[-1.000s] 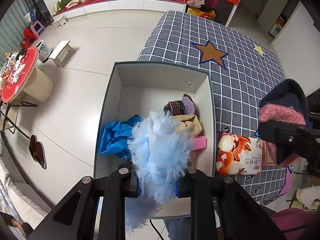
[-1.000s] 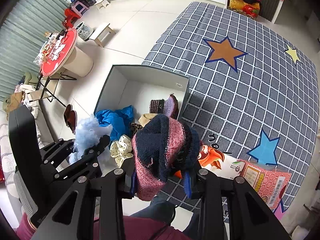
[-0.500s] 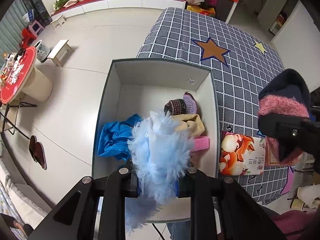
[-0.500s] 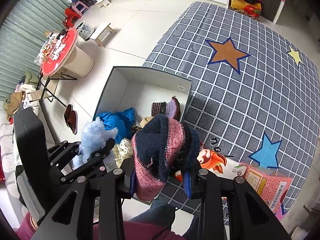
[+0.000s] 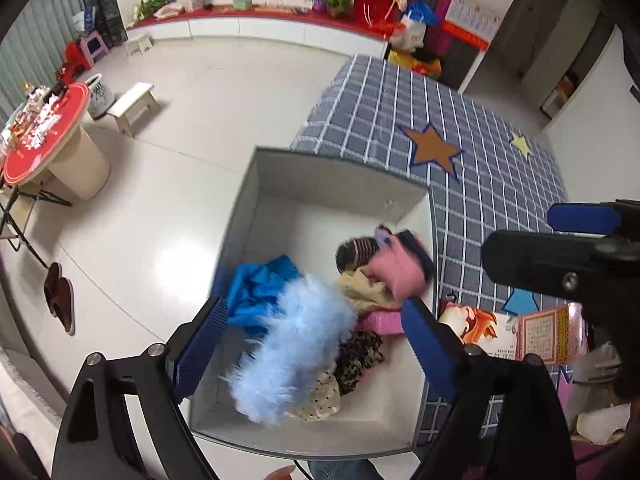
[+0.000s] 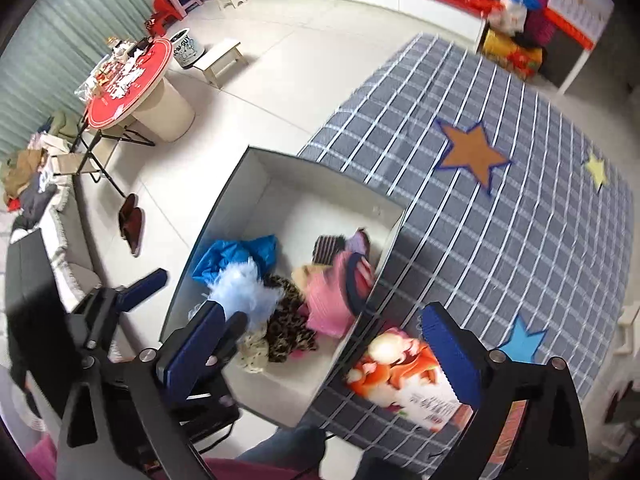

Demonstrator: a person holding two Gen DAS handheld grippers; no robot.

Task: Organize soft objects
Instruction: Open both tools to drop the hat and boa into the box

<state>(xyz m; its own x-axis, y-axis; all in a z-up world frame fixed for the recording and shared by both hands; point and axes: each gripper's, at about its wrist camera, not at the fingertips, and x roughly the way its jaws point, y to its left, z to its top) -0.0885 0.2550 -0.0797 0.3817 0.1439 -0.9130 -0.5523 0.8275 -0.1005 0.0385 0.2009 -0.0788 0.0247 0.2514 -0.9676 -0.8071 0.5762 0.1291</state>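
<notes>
Left gripper (image 5: 312, 336): jaws have just been opening and are standing wide, holding nothing.
Fluffy light-blue feathery thing (image 5: 296, 344): lying loose between those jaws, blurred, in the white open box (image 5: 332, 184), not pressed by the pads.
Right gripper (image 6: 320, 340): jaws have just been opening too and are standing wide, gripping nothing.
Pink and dark-blue knitted hat (image 6: 340, 296): sitting blurred in the box near its right wall, on top of the other clothes.
Box: sitting on the white floor, touching the grey checked mat with stars (image 6: 520, 200).
Orange cartoon packet (image 6: 404, 376): lying on the mat just beside the box.
</notes>
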